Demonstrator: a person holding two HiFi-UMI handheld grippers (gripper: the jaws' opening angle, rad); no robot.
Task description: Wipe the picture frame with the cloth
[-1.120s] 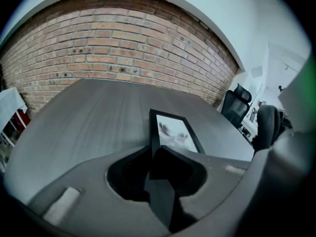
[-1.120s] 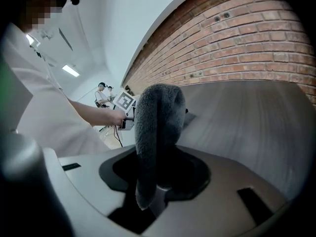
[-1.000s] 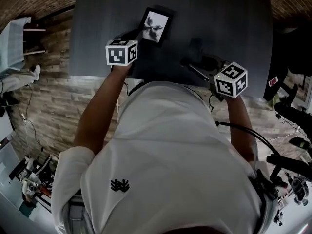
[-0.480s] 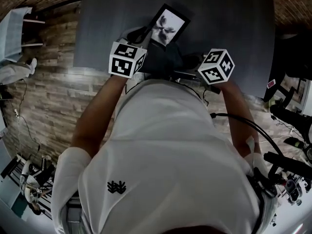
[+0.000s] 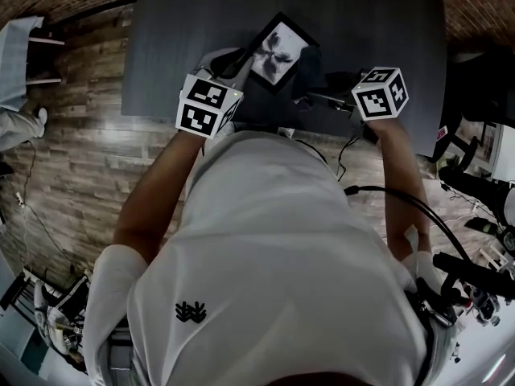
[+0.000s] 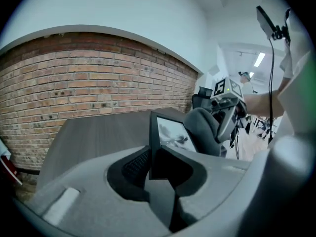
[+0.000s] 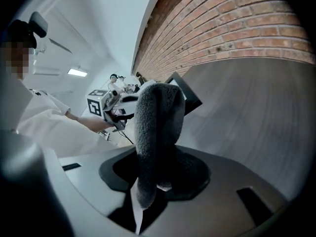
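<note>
Grip: left tongs [image 6: 159,158] clamp picture frame [image 6: 170,134] | right tongs [image 7: 157,179] clamp cloth [image 7: 157,122] at its glass | table [image 6: 91,132], brick wall [image 6: 89,78] behind

**Dim overhead view, brighter fisheye close-ups**

The head view is looking dim and murky, the dark surface [image 5: 185,22] swallowing detail, the wooden floor [image 5: 88,159] catching a faint sheen. Both gripper views are bending hard inside black round edges, bowing the brick wall [image 6: 98,78]. A ceiling lamp [image 6: 258,59] is glowing, blowing out the room beneath it.
</note>
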